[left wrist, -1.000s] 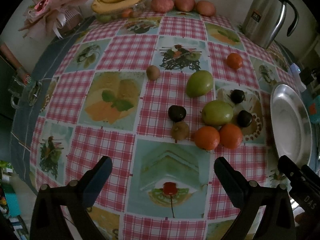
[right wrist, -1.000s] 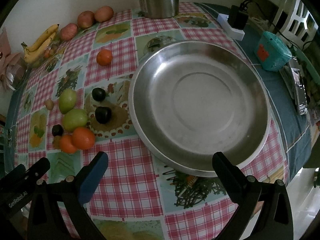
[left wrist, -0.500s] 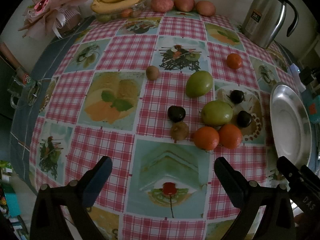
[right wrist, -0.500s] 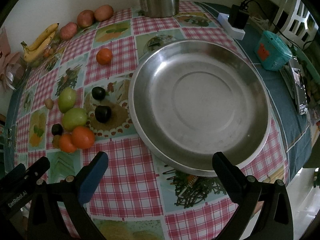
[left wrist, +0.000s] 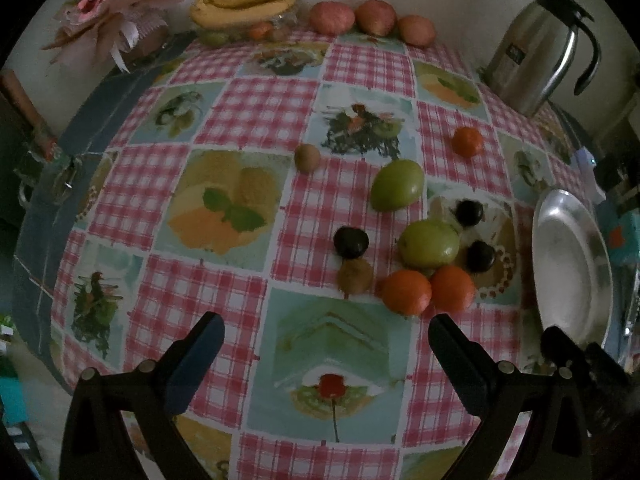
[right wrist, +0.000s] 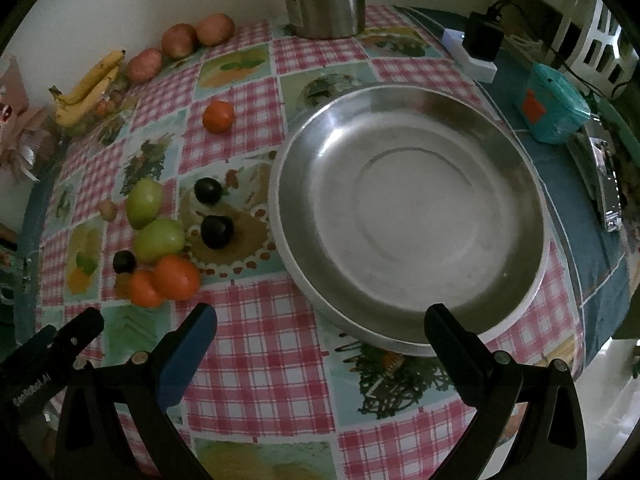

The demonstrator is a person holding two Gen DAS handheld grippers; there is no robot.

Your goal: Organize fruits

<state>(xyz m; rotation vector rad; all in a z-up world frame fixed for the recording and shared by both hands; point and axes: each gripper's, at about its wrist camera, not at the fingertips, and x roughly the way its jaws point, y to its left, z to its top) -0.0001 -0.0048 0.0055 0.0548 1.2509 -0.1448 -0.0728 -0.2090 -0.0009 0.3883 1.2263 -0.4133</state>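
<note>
**Fruit layout and gripper status**

Left gripper (left wrist: 326,334): fingers spread wide, holding nothing, above the near part of the surface (left wrist: 224,104). Right gripper (right wrist: 320,324): fingers likewise spread wide and empty, above the near rim of the steel plate (right wrist: 520,168).

The steel plate sits toward the right edge of the surface and holds no fruit.

Loose fruit lies on the checked cloth just left of the plate:
- Two oranges (left wrist: 428,290), touching, nearest the left gripper.
- Two green fruits (left wrist: 430,242), one behind the other.
- Three dark plums (left wrist: 351,242), spread among the green fruits.
- Two small brown kiwis (left wrist: 354,275); one touches a plum, the other lies apart, farther back.
- One single orange (left wrist: 467,141), well apart, toward the far right.

Along the far edge: bananas (left wrist: 248,2), three reddish fruits (left wrist: 372,18) and a steel thermos jug (left wrist: 536,52).
</note>
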